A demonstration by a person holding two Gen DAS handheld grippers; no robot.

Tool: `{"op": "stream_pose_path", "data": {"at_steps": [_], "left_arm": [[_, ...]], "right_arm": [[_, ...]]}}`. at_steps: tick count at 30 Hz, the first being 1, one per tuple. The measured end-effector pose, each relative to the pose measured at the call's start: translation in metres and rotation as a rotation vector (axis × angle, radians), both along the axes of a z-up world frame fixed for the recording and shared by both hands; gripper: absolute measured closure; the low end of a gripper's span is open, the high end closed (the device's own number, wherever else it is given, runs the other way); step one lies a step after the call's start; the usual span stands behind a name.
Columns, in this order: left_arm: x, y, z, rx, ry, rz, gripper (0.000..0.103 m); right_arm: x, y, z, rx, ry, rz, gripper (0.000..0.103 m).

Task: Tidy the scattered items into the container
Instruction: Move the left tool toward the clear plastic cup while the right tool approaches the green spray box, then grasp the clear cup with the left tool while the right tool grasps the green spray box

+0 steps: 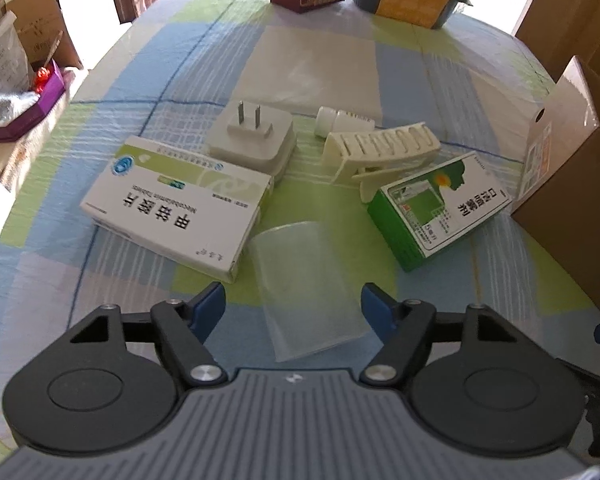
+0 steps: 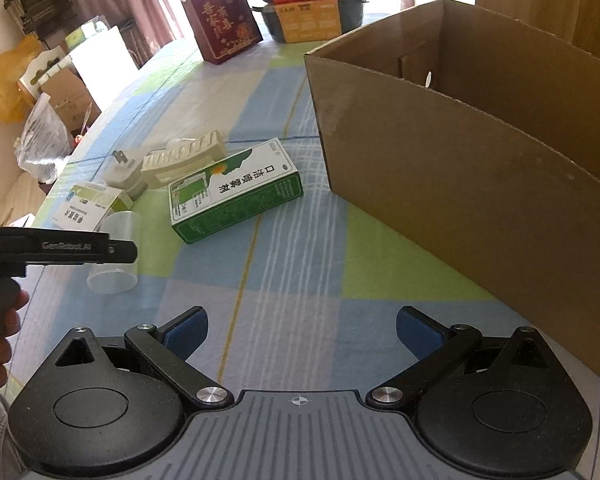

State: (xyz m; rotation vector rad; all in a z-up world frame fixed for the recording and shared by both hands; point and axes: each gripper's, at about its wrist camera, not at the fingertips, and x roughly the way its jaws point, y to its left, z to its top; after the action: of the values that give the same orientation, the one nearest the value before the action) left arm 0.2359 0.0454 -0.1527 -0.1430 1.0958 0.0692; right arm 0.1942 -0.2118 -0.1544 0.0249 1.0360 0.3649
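Lying on its side on the checked tablecloth [image 1: 148,60], the clear plastic cup [image 1: 306,292] sits between the spread blue pads of the left gripper [image 1: 292,306], untouched by either. Beyond it lie a white medicine box [image 1: 176,208], a plug adapter [image 1: 254,138], a cream clip [image 1: 380,150] and a green box [image 1: 436,210]. The right gripper [image 2: 302,334] hovers open over bare cloth, empty, near the cardboard box [image 2: 480,200].

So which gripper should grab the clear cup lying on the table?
Left. The left gripper is open with the clear cup lying between its fingers. The right gripper is open over bare tablecloth.
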Motion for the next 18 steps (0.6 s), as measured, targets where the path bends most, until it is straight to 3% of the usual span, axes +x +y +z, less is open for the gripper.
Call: {"op": "stream_pose_path", "data": {"at_steps": [3,13,18], "left_arm": [[-0.002,0.004,-0.003,-0.010,0.001,-0.015,0.056],[-0.034,0.035,0.000,0.044,0.002,-0.029,0.057],[-0.044,0.051,0.000,0.069,-0.010,-0.008,0.056]], "right_arm": [[0.000,0.003,0.001,0.016,-0.013,0.026,0.000],[0.012,0.037,0.006,0.064,-0.107,0.187,0.000],[0.034,0.068,0.003,0.005,-0.184,0.295,0.000]]}}
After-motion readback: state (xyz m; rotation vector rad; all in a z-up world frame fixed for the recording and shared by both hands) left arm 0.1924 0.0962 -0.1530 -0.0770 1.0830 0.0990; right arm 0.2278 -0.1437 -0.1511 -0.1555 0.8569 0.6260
